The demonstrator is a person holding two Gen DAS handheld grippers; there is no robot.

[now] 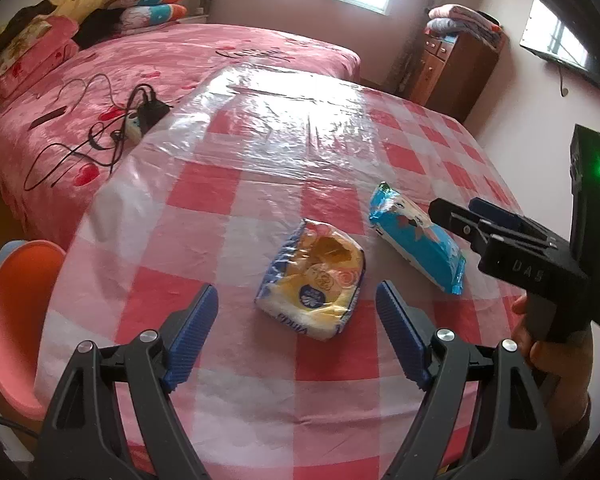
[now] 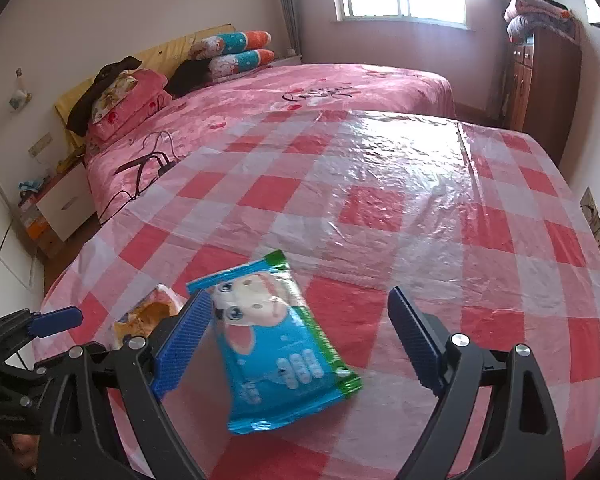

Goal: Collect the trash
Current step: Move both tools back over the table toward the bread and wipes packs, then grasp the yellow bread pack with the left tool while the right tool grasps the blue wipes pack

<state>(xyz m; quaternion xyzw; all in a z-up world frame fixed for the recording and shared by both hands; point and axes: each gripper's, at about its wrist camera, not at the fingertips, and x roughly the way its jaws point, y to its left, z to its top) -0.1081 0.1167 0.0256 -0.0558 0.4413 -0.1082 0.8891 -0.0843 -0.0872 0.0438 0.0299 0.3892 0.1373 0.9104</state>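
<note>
nothing is collected yet, as far as we can judge: both wrappers lie loose on the checked table, and we see no bin or bag in either view, so where they must go we cannot tell.

nearest to us, our left gripper stands wide with nothing between its blue pads, poised just short of the yellow wrapper. that packet lies flat near the table's front edge, torn open on its upper face; its long axis runs from the near left corner away to the far right, the torn end pointing away from us.

our right gripper is also spread wide, holding nothing. the blue wrapper lies flat between its fingers, seemingly close by the left pad, though contact is unclear, and well clear of the other. its long axis runs slantwise, one sealed end toward us and slightly right, the other away and to the left.

beyond, the far half of the table shows only glare, then the pink bed.

both pickups remain.
</note>
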